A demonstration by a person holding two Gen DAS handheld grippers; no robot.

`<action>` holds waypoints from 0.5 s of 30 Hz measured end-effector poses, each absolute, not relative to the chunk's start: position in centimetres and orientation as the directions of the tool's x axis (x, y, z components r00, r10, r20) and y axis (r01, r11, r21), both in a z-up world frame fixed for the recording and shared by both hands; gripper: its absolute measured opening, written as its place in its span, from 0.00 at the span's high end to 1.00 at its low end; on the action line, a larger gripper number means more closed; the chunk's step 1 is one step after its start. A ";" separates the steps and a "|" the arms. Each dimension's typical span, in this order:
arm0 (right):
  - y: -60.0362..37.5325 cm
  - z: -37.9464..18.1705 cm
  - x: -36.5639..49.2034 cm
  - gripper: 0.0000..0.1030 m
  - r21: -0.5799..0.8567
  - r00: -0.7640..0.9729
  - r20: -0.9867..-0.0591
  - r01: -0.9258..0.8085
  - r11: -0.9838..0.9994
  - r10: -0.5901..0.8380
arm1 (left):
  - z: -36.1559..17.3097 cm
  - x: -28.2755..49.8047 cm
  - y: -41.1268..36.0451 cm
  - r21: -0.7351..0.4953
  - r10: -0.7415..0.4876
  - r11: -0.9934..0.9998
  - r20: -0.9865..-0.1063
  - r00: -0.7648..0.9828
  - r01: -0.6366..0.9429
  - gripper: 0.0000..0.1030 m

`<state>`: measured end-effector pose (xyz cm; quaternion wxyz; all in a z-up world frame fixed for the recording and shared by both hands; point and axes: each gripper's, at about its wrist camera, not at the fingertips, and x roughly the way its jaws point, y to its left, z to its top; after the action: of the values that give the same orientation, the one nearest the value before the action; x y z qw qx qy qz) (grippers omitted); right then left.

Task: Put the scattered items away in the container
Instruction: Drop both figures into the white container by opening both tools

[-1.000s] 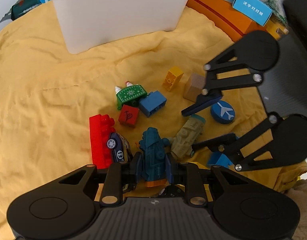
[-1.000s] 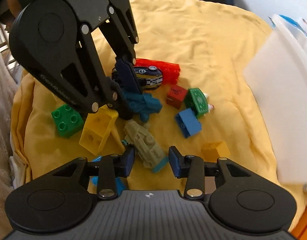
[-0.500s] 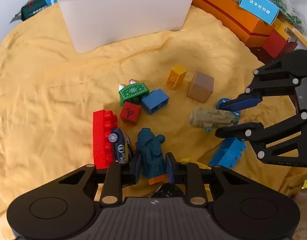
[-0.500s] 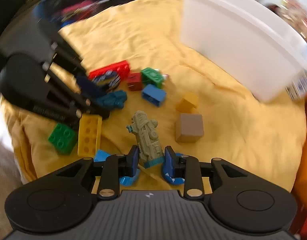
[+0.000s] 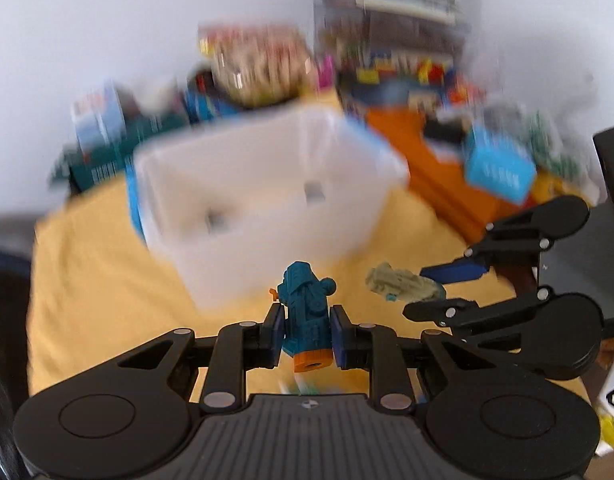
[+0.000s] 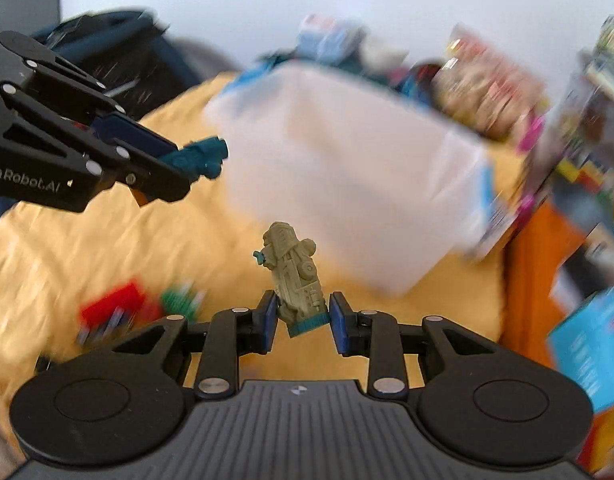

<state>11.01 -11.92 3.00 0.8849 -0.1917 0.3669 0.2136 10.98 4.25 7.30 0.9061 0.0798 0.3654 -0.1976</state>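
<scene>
My left gripper (image 5: 305, 336) is shut on a teal toy figure (image 5: 307, 312) with an orange base and holds it in the air in front of the white plastic bin (image 5: 267, 196). My right gripper (image 6: 301, 322) is shut on an olive-green toy figure (image 6: 295, 276) with a teal base, also lifted and facing the bin (image 6: 347, 184). In the left wrist view the right gripper (image 5: 435, 290) and its olive figure (image 5: 403, 286) are to the right. In the right wrist view the left gripper (image 6: 163, 168) and its teal figure (image 6: 203, 158) are at the upper left. Both views are motion-blurred.
The yellow cloth (image 6: 87, 248) covers the surface. A red brick (image 6: 111, 310) and a green toy (image 6: 179, 300) lie blurred on it at lower left. Orange boxes (image 5: 439, 168), a light blue box (image 5: 499, 172) and cluttered packages stand behind and right of the bin.
Both grippers have lifted their toy figures off the cloth and swung up toward the white bin. The other scattered toys have dropped out of the left wrist view.
</scene>
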 end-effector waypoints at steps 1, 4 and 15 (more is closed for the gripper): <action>-11.7 4.0 11.9 0.70 -0.206 0.670 -0.707 -0.501 0.840 0.226 | 8.2 12.0 4.3 0.012 -0.295 0.912 -0.677 0.674 0.411 0.73; -11.2 6.1 14.1 0.70 -0.239 0.727 -0.658 -0.451 0.860 0.198 | 9.8 14.8 4.3 0.044 -0.275 0.919 -0.640 0.717 0.392 0.73; -10.7 4.6 21.8 0.64 -0.245 0.758 -0.644 -0.335 0.910 0.106 | 4.7 23.7 4.4 0.071 -0.152 0.956 -0.708 0.689 0.284 0.65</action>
<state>21.76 -10.67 4.61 0.9209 -0.1754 0.3270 0.1197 23.66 4.37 4.66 0.9149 0.0879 0.3757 -0.1190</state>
